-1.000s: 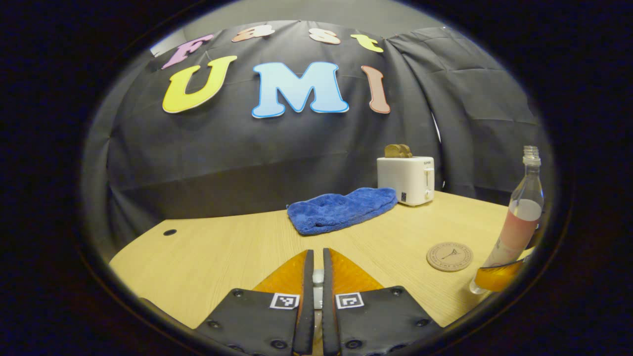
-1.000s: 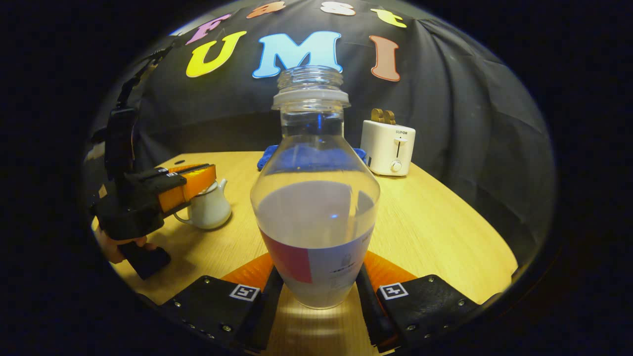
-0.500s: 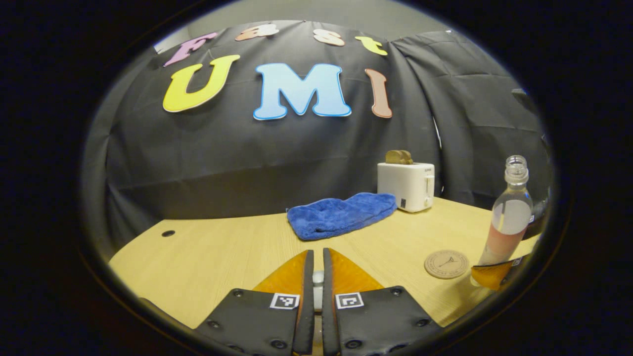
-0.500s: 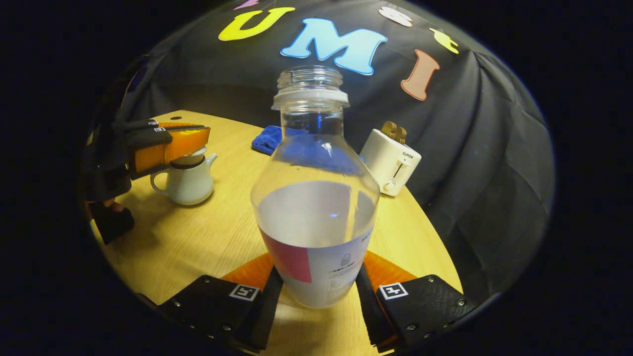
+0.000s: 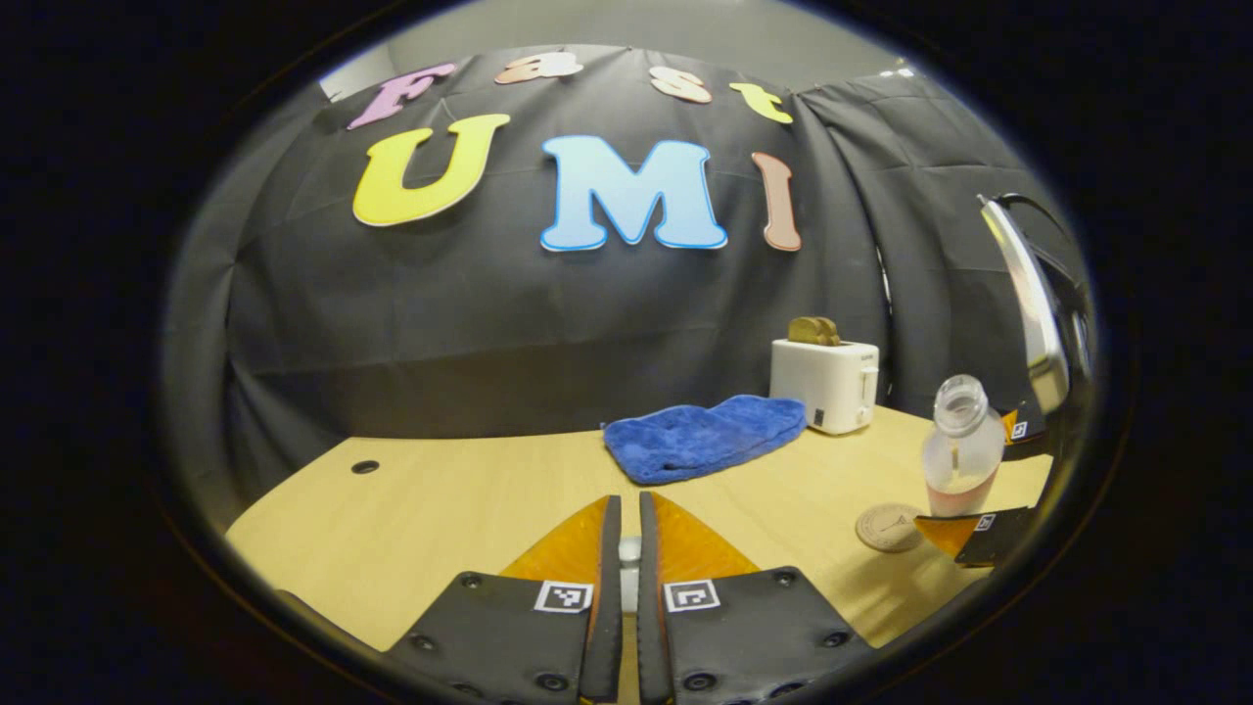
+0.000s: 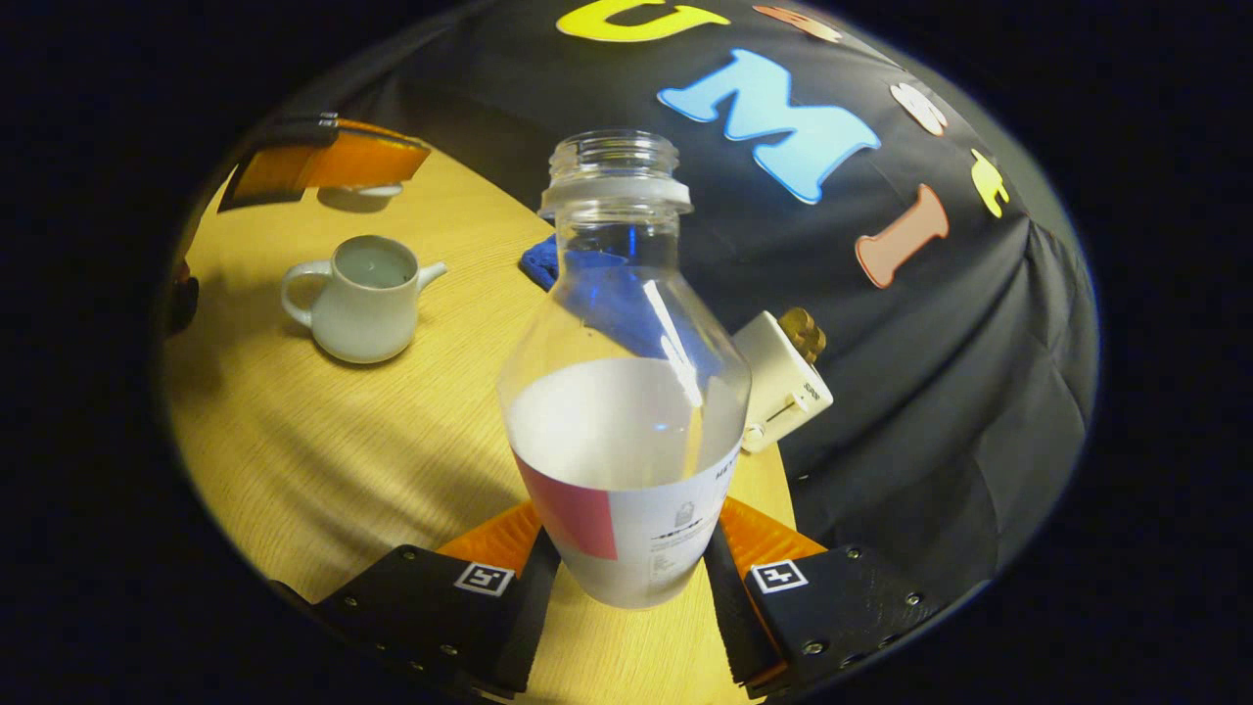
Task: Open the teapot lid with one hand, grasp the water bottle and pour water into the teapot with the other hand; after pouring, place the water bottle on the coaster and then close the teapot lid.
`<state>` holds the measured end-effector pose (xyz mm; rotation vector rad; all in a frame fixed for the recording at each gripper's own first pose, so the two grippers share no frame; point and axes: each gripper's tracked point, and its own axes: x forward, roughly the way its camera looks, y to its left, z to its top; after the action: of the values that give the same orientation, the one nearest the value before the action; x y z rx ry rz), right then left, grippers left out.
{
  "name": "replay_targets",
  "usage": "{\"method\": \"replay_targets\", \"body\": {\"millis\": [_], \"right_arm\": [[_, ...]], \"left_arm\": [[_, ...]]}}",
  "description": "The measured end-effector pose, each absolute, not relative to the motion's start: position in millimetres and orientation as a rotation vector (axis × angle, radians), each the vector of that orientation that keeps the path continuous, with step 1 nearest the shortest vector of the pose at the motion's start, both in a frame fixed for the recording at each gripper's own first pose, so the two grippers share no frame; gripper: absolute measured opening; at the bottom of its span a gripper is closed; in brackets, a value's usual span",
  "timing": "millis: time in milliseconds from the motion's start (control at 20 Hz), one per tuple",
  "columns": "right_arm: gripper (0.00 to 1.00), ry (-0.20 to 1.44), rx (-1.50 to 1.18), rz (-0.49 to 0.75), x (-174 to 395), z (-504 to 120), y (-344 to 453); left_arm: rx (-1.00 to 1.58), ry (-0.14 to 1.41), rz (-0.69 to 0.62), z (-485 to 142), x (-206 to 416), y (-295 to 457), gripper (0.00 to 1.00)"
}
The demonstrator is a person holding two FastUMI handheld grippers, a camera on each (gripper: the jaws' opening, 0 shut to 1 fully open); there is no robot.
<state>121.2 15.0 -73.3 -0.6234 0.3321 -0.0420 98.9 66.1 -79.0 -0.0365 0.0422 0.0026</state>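
The white teapot (image 6: 360, 311) stands open on the wooden table (image 6: 323, 441), lidless, spout to the right. My left gripper (image 5: 628, 509) is shut on the teapot lid (image 5: 629, 551), whose white knob shows between the fingers. In the right gripper view the left gripper (image 6: 328, 162) hovers beyond and above the pot with the lid (image 6: 377, 189) under it. My right gripper (image 6: 628, 553) is shut on the uncapped water bottle (image 6: 626, 392), partly filled and tilted over the table. From the left gripper view, the bottle (image 5: 959, 446) leans beside the round coaster (image 5: 889, 527).
A blue towel (image 5: 705, 436) lies at the back of the table, and a white toaster (image 5: 825, 384) with bread in it stands to its right. The table's far edge meets the black cloth wall. A small hole (image 5: 364, 467) sits at the back left.
My left gripper has lifted the lid off the teapot and carried it up and away. My right gripper has raised and tilted the bottle.
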Motion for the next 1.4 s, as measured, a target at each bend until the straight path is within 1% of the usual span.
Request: {"method": "replay_targets", "body": {"millis": [200,400,600,800,1050,1400], "right_arm": [[0.73,0.401,-0.756,-0.025,132,-77,29],[0.73,0.477,-0.819,0.031,131,-79,49],[0.73,0.557,-0.867,0.089,137,-80,63],[0.73,0.627,-0.953,0.1,139,-81,67],[0.73,0.652,-1.088,0.09,148,-75,55],[0.73,0.584,-1.375,0.043,160,-47,52]], "left_arm": [[-0.046,0.054,0.026,-86,89,98,0.14],[-0.046,0.062,0.023,-90,84,120,0.14],[-0.046,0.058,0.018,-90,83,132,0.13],[-0.06,0.068,0.014,-95,82,137,0.14],[-0.072,0.068,0.022,-98,82,150,0.14],[-0.084,0.073,0.043,-104,81,164,0.13]]}}
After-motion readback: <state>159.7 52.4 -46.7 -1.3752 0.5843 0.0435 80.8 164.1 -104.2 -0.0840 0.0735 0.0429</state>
